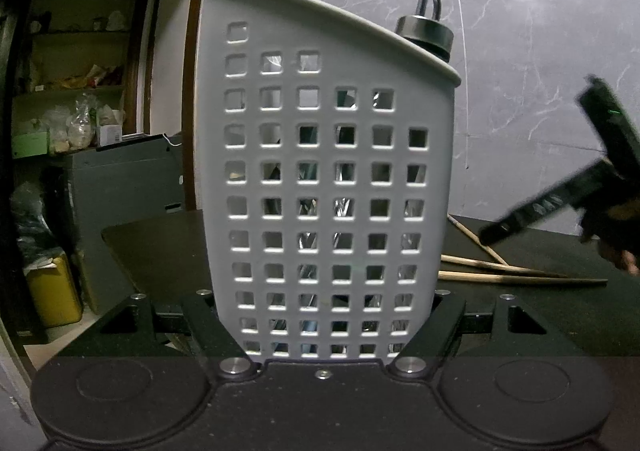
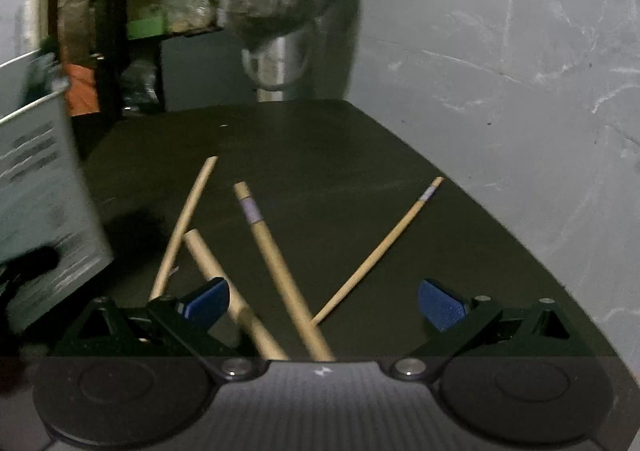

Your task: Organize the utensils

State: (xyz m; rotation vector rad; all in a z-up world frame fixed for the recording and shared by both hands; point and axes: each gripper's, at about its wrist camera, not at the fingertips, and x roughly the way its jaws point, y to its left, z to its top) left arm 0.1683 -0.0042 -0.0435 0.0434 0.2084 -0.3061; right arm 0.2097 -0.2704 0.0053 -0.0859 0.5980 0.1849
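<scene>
No brand, label or readable writing shows on anything here.

The left gripper [image 1: 324, 327] pinches the white plastic utensil caddy with a grid of square holes [image 1: 328, 155] between its two black fingers, which press on the caddy's lower sides. The caddy stands upright on the dark matte tabletop [image 1: 520, 315]; it has a smooth rolled rim that slopes from a high left side to a lower right side. Through the holes, shiny metal pieces glint, too broken up to identify. Above the low side of the rim rises a dark round cap with a metal loop [image 1: 426, 31].

Right of the caddy, pale wooden chopsticks [image 1: 500, 271] lie on the table, and the right gripper [image 1: 560, 203] appears blurred above them.

In the right wrist view, the right gripper [image 2: 322, 301] has its jaws spread wide, with ribbed blue pads [image 2: 442, 305] facing inward and nothing pressed between them. Four chopsticks [image 2: 280, 271] lie scattered and crossing on the tabletop just ahead; two carry a pale lilac band [image 2: 252, 209] near one end. The caddy [image 2: 40, 211] sits blurred at the left edge. A grey marbled wall [image 2: 500, 51] backs the table.
</scene>
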